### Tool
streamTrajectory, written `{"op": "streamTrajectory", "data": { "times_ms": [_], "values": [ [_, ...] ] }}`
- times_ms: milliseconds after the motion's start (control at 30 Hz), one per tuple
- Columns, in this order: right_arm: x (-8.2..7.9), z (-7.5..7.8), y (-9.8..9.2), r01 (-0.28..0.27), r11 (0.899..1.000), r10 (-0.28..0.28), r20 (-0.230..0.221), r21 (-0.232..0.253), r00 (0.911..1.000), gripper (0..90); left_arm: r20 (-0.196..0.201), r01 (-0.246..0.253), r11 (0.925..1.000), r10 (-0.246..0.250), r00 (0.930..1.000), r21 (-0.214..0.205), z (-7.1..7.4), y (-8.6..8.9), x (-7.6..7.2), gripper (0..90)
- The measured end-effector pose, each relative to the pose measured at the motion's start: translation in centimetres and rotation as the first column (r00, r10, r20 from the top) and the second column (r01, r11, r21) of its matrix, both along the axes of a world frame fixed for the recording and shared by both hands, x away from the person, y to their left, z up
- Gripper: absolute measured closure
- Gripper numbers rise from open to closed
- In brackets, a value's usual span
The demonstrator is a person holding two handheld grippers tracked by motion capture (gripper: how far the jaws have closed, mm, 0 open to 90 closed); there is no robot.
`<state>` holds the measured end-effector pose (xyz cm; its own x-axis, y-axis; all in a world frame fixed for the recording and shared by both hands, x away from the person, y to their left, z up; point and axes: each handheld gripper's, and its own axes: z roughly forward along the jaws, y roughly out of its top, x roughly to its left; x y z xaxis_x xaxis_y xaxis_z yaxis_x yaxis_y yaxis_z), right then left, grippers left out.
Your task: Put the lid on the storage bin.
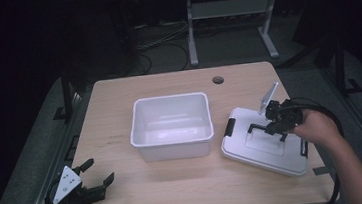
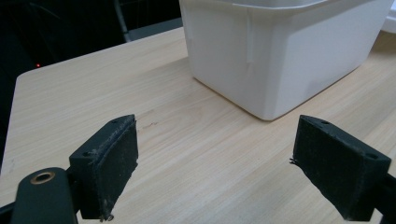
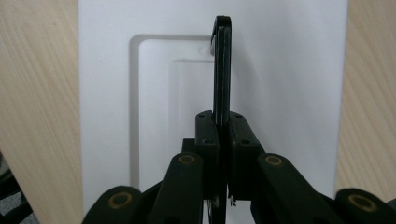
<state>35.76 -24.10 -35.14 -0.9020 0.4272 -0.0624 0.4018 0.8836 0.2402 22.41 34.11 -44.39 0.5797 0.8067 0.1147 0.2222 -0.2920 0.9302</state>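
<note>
The right hand-held gripper [image 1: 274,119] is clenched on the black handle [image 3: 222,70] of the white lid [image 1: 253,145]. In the right gripper view its two pads press the thin handle from both sides, and the handle stands up on edge straight ahead of the jaws, running away from them over the lid's recessed middle panel. The lid lies directly beneath this hand-held gripper, flat or nearly flat on the desk [image 1: 177,187], with bare wood showing on either side of it. A black clip [image 1: 230,127] sits on the lid's edge on the side toward the bin.

The white bin [image 1: 171,125] stands open and upright beside the lid, just apart from it, between the two hand-held grippers.

The left hand-held gripper [image 1: 99,172] is released, its jaws wide apart with nothing between them, low over the desk. The bin stands ahead of it and to its right, its near corner [image 2: 264,112] well beyond the pads.
</note>
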Motion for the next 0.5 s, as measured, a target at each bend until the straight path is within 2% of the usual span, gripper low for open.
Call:
{"op": "streamTrajectory", "data": {
  "times_ms": [500],
  "values": [
    [-0.4, 3.2, -0.4, -0.019, 1.000, 0.019, 0.021, 0.010, 0.9996, 84.4, 0.001, 0.000, 1.0000, 0.000, 1.0000, 0.000, 0.0, 0.0, 0.0, 13.5]
  ]
}}
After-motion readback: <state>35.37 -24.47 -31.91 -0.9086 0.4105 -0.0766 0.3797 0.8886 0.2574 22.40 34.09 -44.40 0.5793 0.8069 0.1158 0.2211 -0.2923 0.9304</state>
